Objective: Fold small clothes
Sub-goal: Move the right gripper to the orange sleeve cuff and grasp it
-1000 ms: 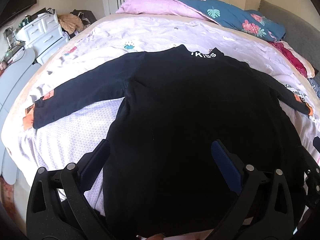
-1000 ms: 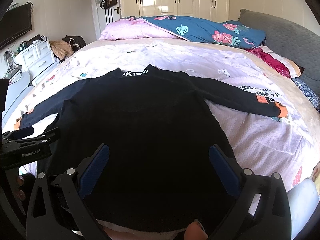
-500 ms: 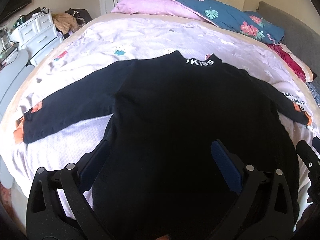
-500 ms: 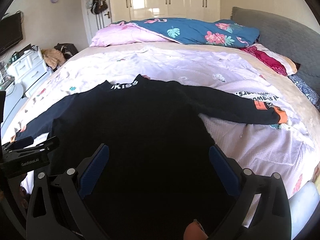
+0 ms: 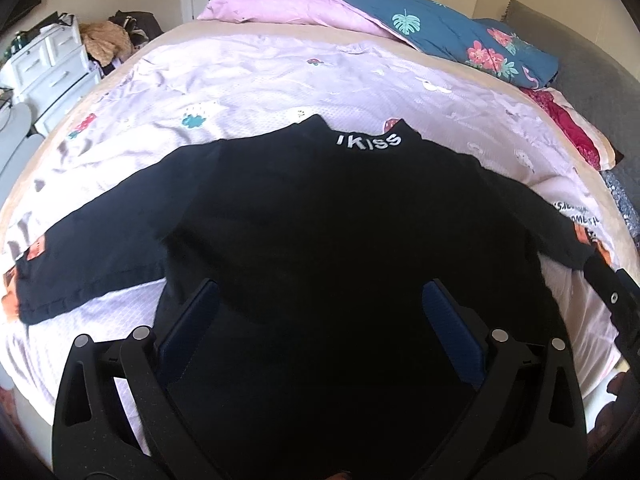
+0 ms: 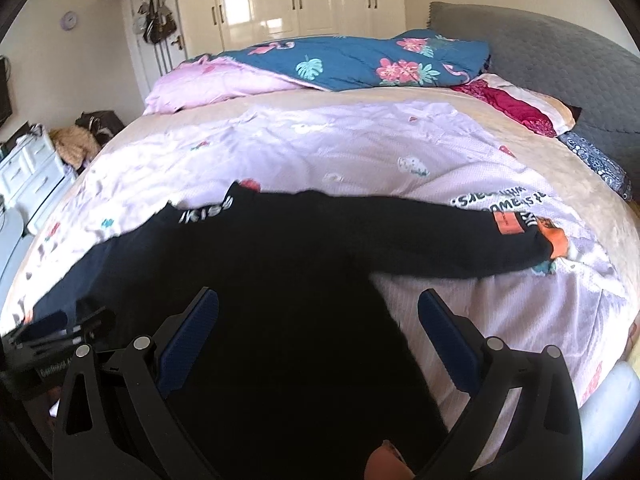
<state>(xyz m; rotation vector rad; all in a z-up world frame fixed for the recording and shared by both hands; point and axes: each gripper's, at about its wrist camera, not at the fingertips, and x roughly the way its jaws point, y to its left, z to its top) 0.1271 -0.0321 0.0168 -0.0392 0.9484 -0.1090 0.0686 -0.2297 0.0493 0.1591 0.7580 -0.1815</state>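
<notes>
A black long-sleeved top (image 5: 340,248) is laid flat, front down or up not determinable, on a pale lilac printed bedspread (image 5: 280,80). Its collar, lettered "IKISS" (image 5: 368,141), is turned toward the far side of the bed. Both sleeves are spread outward: one sleeve (image 5: 92,256) is extended to the left in the left wrist view, and the other sleeve (image 6: 440,240) is extended to the right in the right wrist view, ending in an orange cuff (image 6: 558,242) beside printed lettering on the bedspread.

The left gripper (image 5: 320,320) is held above the lower body of the top, with its blue-padded fingers (image 5: 192,328) spread wide apart and nothing between them. The right gripper (image 6: 318,320) is positioned likewise over the lower right part of the garment, its fingers (image 6: 444,332) spread wide and nothing clasped; the right finger is seen over bare bedspread, the left over black cloth. Whether either gripper touches the fabric cannot be told.

A folded blue floral quilt (image 6: 360,64) and a pink pillow (image 5: 288,8) are noted at the far side of the bed. A grey headboard (image 6: 540,52) is recorded at the right, a white drawer unit (image 5: 52,60) at the left, and cream wardrobe doors (image 6: 300,0) behind.
</notes>
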